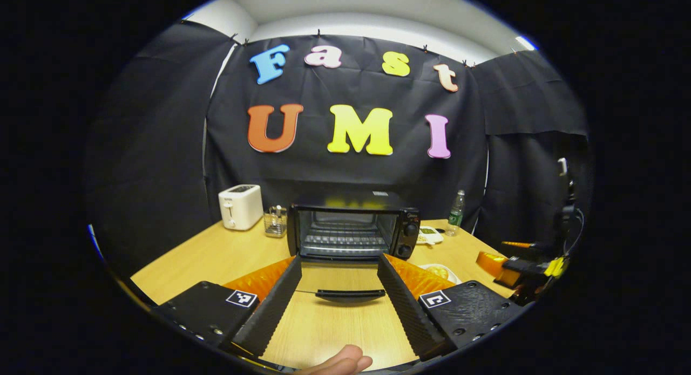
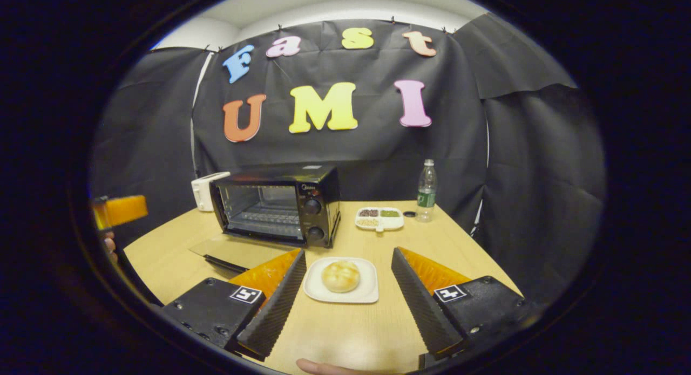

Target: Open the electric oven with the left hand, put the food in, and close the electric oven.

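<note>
At the bottom of the left gripper view, the left gripper (image 1: 339, 267) holds its fingers wide apart over the wooden table (image 1: 216, 256), gripping nothing. Between them, at frame centre, lies the lowered oven door with its handle (image 1: 350, 295); beyond it stands the electric oven (image 1: 353, 226), open. A toaster (image 1: 241, 206) sits at centre left. In the right gripper view, the right gripper (image 2: 348, 261) is likewise spread and empty, a bun (image 2: 340, 275) on a white plate (image 2: 370, 294) lying between its fingers, lower centre.
</note>
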The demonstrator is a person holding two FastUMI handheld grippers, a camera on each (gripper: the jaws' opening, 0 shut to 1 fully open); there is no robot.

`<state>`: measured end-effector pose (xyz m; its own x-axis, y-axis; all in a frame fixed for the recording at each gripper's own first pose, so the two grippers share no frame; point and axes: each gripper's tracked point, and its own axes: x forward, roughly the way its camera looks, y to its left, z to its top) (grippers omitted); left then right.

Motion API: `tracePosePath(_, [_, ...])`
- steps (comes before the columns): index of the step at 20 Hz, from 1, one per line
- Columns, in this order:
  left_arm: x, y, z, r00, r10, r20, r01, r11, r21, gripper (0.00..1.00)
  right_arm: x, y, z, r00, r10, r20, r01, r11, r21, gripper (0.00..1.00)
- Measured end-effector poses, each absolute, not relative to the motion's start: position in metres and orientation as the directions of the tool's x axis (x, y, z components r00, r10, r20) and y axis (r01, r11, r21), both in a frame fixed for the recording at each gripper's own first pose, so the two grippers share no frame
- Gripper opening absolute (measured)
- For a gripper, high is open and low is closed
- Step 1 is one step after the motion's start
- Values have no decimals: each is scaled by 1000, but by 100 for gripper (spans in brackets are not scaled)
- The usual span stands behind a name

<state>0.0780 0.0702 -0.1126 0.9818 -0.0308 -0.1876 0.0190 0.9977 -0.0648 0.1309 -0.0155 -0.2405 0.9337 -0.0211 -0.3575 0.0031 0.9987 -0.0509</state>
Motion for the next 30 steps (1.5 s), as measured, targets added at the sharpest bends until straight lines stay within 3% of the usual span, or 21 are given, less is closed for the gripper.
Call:
tracePosePath(8, [23, 93, -53, 997, 43, -66, -42, 999, 27, 93, 178, -2, -336, 846, -3, -533, 19, 1000, 25, 98])
tracePosePath(9, [20, 94, -49, 997, 42, -61, -40, 999, 34, 84, 184, -1, -343, 839, -7, -544, 25, 999, 26, 98])
tracePosePath(10, [20, 96, -46, 997, 47, -63, -45, 998, 36, 94, 190, -2, -350, 829, -21, -559, 38, 999, 18, 98])
tracePosePath(16, [36, 110, -28, 997, 63, -50, -63, 998, -8, 100, 212, -5, -380, 768, -61, -638, 81, 997, 2, 99])
tracePosePath(17, [42, 111, -27, 997, 62, -48, -63, 998, -14, 95, 218, -5, -381, 773, -57, -632, 79, 997, 6, 98])
tracePosePath(18, [48, 110, -28, 997, 55, -51, -56, 998, -17, 100, 224, -3, -377, 783, -51, -620, 71, 997, 8, 97])
tracePosePath(20, [59, 107, -27, 998, 42, -53, -43, 999, -19, 95, 224, -6, -380, 774, -62, -630, 82, 997, 2, 96])
tracePosePath(21, [64, 106, -28, 998, 35, -56, -36, 999, -22, 100, 224, -5, -380, 774, -60, -631, 85, 996, 9, 95])
tracePosePath(22, [68, 104, -31, 998, 25, -61, -27, 999, -26, 95, 224, -5, -378, 774, -57, -630, 84, 996, 12, 93])
tracePosePath(23, [72, 101, -35, 998, 13, -66, -15, 999, -32, 100, 223, -5, -379, 774, -55, -631, 85, 996, 17, 91])
tracePosePath(24, [76, 97, -37, 997, 1, -71, -4, 999, -38, 95, 223, -5, -379, 775, -53, -629, 86, 996, 22, 89])
tracePosePath(30, [82, 100, -46, 998, -17, -63, 14, 999, -47, 96, 216, 11, -359, 806, -7, -592, 72, 994, 87, 84])
